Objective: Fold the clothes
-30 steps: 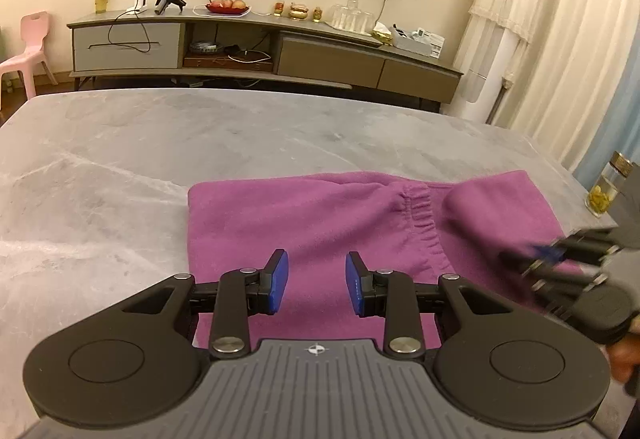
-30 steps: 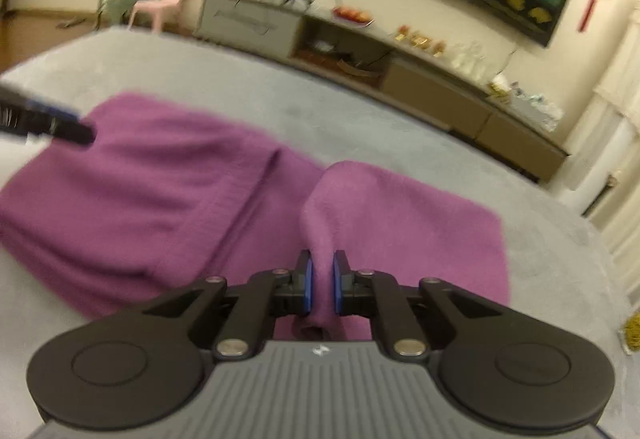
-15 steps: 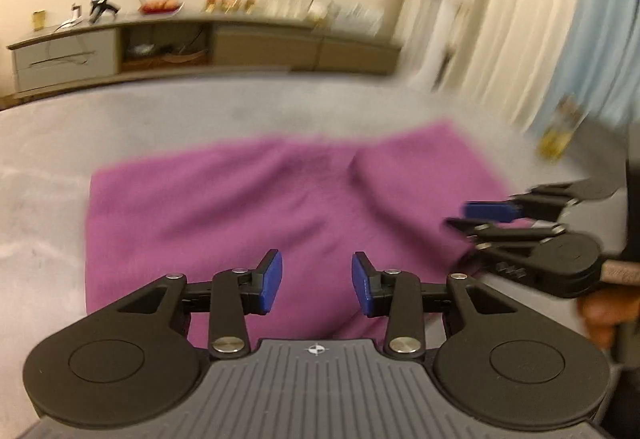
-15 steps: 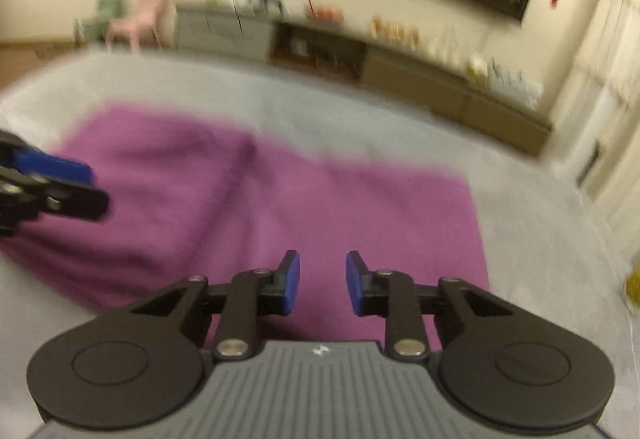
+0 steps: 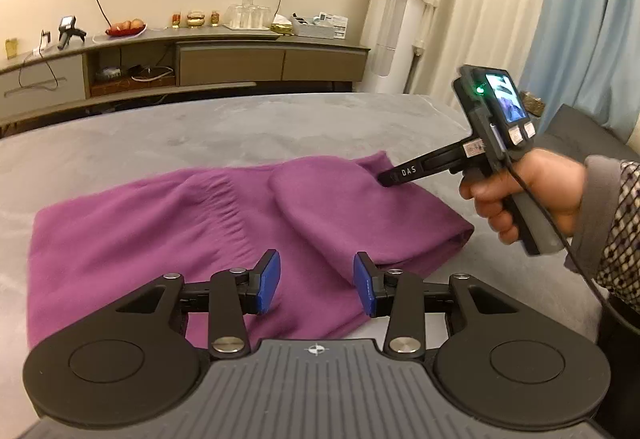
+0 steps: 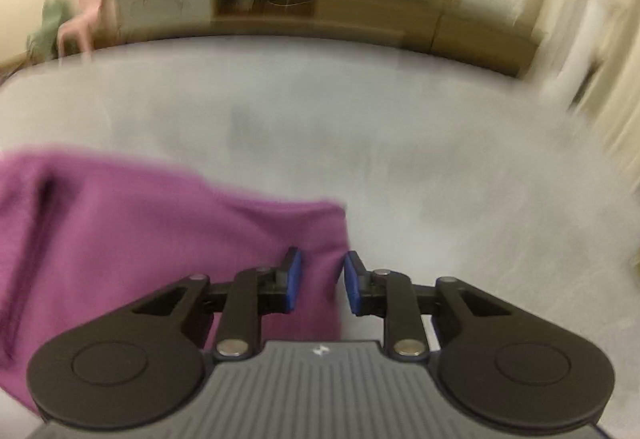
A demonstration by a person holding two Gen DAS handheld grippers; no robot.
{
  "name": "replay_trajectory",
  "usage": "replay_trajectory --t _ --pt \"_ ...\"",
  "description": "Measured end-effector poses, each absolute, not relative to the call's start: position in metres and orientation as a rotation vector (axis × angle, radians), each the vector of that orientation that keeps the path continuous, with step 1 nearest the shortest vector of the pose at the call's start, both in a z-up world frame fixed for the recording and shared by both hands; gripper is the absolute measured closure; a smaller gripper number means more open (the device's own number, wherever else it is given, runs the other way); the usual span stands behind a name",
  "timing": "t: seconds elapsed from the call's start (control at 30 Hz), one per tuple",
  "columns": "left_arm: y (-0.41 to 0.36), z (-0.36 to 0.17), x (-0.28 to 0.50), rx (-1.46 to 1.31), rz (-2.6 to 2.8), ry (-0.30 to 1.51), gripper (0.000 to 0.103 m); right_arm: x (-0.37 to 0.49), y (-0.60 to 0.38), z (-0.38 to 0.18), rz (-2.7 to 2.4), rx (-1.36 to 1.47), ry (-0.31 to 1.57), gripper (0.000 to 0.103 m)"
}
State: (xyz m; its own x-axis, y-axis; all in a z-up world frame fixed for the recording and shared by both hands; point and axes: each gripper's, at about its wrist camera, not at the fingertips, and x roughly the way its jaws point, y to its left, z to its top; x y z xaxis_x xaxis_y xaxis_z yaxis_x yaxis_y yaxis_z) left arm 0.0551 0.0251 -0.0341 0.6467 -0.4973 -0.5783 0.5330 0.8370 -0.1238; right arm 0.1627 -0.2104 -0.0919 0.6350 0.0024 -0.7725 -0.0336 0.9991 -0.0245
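Hovering low with jaws spread and empty: left gripper [image 5: 316, 281] over the near hem. Lying flat on the grey table [image 5: 240, 131], partly doubled over itself: purple garment [image 5: 160, 223], looking soft, light, limp, likely sagging unless pinched at an edge or corner. Reaching its far right corner, also parted and empty: right gripper [image 6: 322, 281].

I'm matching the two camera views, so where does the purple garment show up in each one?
Left wrist: the garment spans the middle, ahead of the open left gripper.
Right wrist: the garment fills the lower left, blurred, its edge between the open fingers.
Shared landmark: the sideboard.
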Motion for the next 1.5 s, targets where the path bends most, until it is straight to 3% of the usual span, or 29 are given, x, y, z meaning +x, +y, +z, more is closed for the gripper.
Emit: replay_trajectory --t 0.17,0.27,0.33,0.47,0.53,0.57,0.6,0.63,0.7,0.73,0.77,0.87,1.1,1.17,1.2,1.23,1.33,1.4,1.5 --pt "-0.01 -0.042 0.08 0.062 -0.573 0.682 0.06 0.102 -0.24 -0.056 0.127 0.086 0.76 0.075" --pt "-0.027 -0.068 0.101 0.108 -0.526 0.758 0.06 0.078 -0.239 -0.059 0.209 0.113 0.796 0.075" --pt "-0.031 -0.085 0.111 0.113 -0.491 0.794 0.052 0.078 -0.235 -0.077 0.222 0.098 0.859 0.076" --pt "-0.028 -0.07 0.117 0.071 -0.44 0.843 0.052 0.066 -0.243 -0.07 0.203 0.152 0.827 0.076" --pt "-0.032 -0.052 0.117 0.084 -0.429 0.827 0.052 0.054 -0.258 -0.06 0.165 0.244 0.773 0.064" --pt "-0.037 -0.043 0.118 0.085 -0.437 0.821 0.05 0.049 -0.265 -0.057 0.143 0.281 0.752 0.044" --pt "-0.042 -0.035 0.12 0.081 -0.451 0.817 0.044 0.049 -0.271 -0.059 0.116 0.294 0.747 0.032" --pt "-0.05 -0.027 0.124 0.082 -0.46 0.814 0.034 0.05 -0.276 -0.063 0.094 0.304 0.751 0.032" --pt "-0.071 -0.016 0.135 0.094 -0.47 0.816 0.017 0.055 -0.28 -0.076 0.072 0.304 0.795 0.039" --pt "-0.083 -0.013 0.142 0.104 -0.47 0.824 0.014 0.058 -0.281 -0.082 0.068 0.311 0.819 0.046" --pt "-0.096 -0.011 0.149 0.114 -0.469 0.831 0.014 0.059 -0.282 -0.087 0.082 0.337 0.844 0.069" --pt "-0.137 -0.015 0.175 0.147 -0.525 0.929 0.013 0.053 -0.271 -0.083 0.09 0.273 0.801 0.088" --pt "-0.21 -0.052 0.192 0.427 -0.609 1.077 0.013 0.03 -0.235 -0.064 0.102 0.032 0.621 0.09" --pt "-0.22 -0.064 0.186 0.564 -0.58 1.049 0.035 0.025 -0.225 -0.061 0.114 -0.024 0.581 0.09" --pt "-0.22 -0.066 0.182 0.613 -0.561 1.023 0.057 0.025 -0.225 -0.06 0.118 -0.022 0.579 0.09" --pt "-0.216 -0.063 0.18 0.617 -0.561 1.003 0.066 0.025 -0.225 -0.059 0.121 -0.021 0.577 0.09" --pt "-0.188 -0.035 0.184 0.474 -0.586 0.974 0.079 0.022 -0.231 -0.052 0.137 0.014 0.555 0.083" --pt "-0.152 -0.007 0.185 0.338 -0.596 0.936 0.081 0.013 -0.24 -0.039 0.181 0.075 0.498 0.062" --pt "-0.065 0.031 0.174 0.14 -0.555 0.844 0.083 -0.007 -0.246 -0.023 0.269 0.118 0.407 0.05"
